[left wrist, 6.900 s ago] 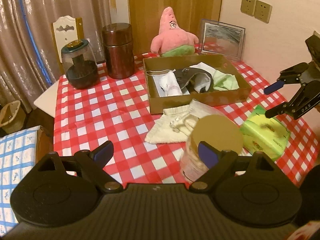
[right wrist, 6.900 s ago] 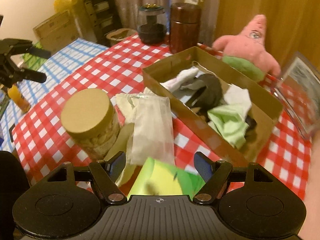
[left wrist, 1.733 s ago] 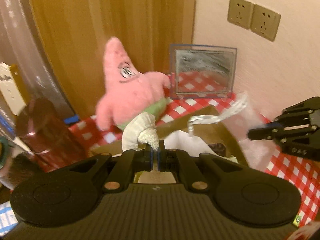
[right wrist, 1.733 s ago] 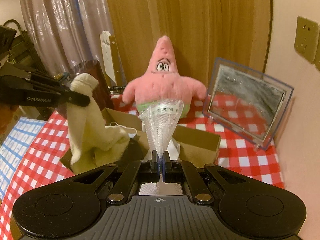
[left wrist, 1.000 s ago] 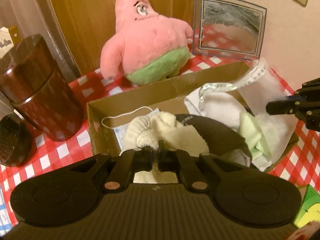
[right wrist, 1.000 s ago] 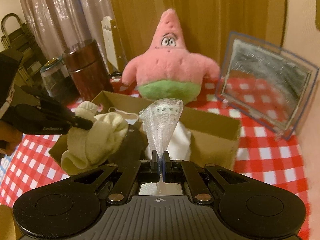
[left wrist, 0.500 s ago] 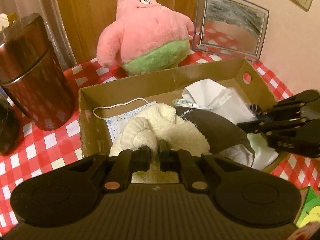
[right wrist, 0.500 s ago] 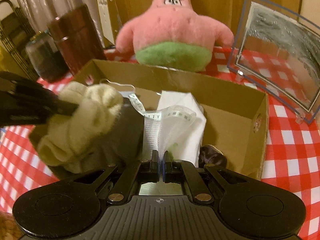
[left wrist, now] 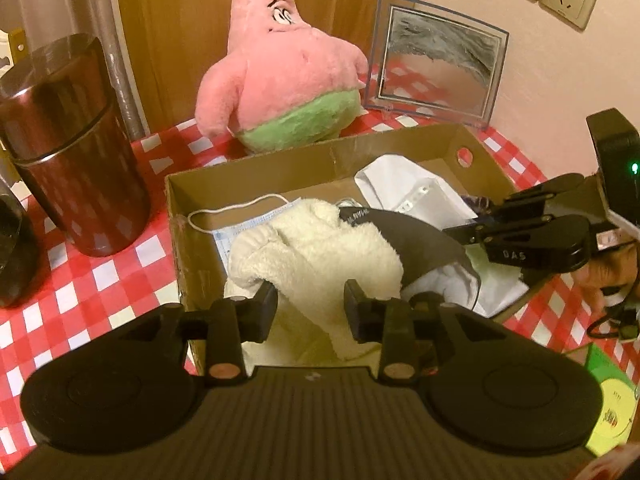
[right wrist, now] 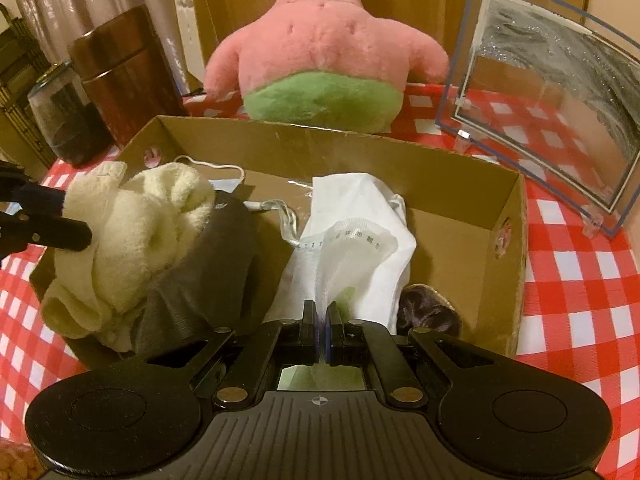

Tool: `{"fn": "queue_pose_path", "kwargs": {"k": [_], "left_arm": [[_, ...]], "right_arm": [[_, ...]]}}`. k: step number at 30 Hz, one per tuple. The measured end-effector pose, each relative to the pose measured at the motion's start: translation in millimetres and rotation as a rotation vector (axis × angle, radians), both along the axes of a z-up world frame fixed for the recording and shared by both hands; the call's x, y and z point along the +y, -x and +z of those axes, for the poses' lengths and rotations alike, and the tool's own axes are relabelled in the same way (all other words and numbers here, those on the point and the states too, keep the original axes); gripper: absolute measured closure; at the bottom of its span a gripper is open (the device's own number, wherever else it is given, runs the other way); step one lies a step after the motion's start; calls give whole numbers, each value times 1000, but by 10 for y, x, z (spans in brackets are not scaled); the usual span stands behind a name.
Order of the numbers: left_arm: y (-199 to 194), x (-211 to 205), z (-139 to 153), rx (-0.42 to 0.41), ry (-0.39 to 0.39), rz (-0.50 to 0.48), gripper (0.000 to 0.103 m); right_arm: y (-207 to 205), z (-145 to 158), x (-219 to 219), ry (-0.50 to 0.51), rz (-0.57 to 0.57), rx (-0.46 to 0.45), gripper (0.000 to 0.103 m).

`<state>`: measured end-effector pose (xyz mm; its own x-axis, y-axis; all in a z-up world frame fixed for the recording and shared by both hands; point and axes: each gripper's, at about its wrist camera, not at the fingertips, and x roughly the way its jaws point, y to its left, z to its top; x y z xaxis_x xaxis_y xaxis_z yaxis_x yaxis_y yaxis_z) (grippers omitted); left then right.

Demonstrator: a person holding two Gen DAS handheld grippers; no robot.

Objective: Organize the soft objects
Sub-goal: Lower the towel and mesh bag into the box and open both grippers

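Standing over the near edge of the cardboard box [left wrist: 256, 168], the left gripper [left wrist: 310, 308] has its fingers spread wide, and the cream fleece garment [left wrist: 320, 252] lies loose between them, slumped over the near wall and onto the dark grey cloth [left wrist: 416, 240] inside. Half a second ago those fingers were pinched tight on it, so the release has only just happened. The right gripper [right wrist: 320, 334] is the other story: its fingers are pressed together on the neck of the white mesh bag [right wrist: 352, 248], which already rests down in the box on the white cloth [right wrist: 340, 192] (a second ago it hung upright in the air like a little cone).

By my reckoning the task is nearly through. The fleece and the bag were both out on the red-checked counter [left wrist: 104, 276] at the start, beside a jar and a green packet [left wrist: 612, 400]; now both are in the box with the face mask [left wrist: 248, 228] and the rest. What remains is for the right side to let go and draw back.

Behind the box the pink starfish plush [right wrist: 324, 60] sits on the counter, outside it, and whether it counts as one more soft thing to stow I cannot say. Further back stand the brown canister [left wrist: 72, 144] and the clear picture frame [right wrist: 548, 96].
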<state>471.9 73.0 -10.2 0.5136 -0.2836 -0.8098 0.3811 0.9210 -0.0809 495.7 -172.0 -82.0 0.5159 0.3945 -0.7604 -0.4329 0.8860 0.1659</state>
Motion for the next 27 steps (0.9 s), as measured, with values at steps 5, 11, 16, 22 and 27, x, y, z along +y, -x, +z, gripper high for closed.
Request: {"fn": "queue_pose_path", "kwargs": {"k": [5, 11, 16, 22, 27], "left_arm": [[-56, -106, -141, 31, -18, -2, 78], [-157, -346, -293, 46, -57, -14, 82], [-231, -483, -372, 54, -68, -17, 82], [-248, -538, -393, 49, -91, -16, 82], [-160, -456, -282, 34, -69, 4, 79]], "right_arm": [[51, 21, 30, 6, 15, -7, 100], [147, 114, -6, -31, 23, -18, 100], [254, 252, -61, -58, 27, -41, 95], [367, 277, -11, -25, 77, -37, 54], [370, 304, -123, -65, 25, -34, 49]]}}
